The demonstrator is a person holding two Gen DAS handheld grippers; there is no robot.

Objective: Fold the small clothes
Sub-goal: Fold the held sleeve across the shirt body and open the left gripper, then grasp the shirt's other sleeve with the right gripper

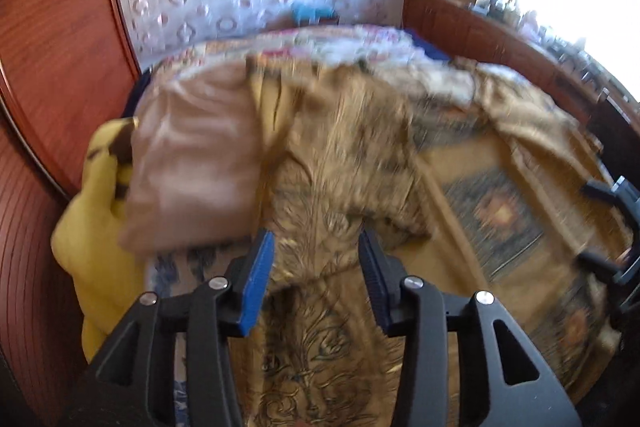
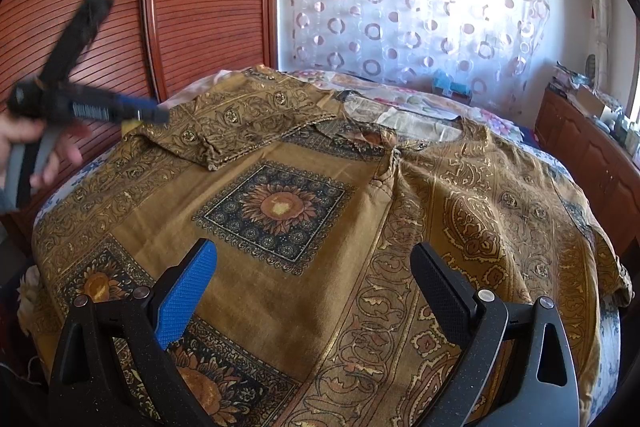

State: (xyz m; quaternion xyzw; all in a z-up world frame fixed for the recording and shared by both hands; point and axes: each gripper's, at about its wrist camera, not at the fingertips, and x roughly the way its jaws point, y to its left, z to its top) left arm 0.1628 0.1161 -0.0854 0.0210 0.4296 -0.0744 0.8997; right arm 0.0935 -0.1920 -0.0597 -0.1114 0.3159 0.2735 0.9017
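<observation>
While the shirt lies spread flat across the bed, one sleeve is already folded in.
Right gripper: open, empty, above the near hem.
Left gripper: jaws part-open, holding nothing, over the folded sleeve at the bed's far left.
Next: grip the other sleeve, fold inward.

shirt: 1 | tools: 2 (both open) | pink garment: 1
</observation>
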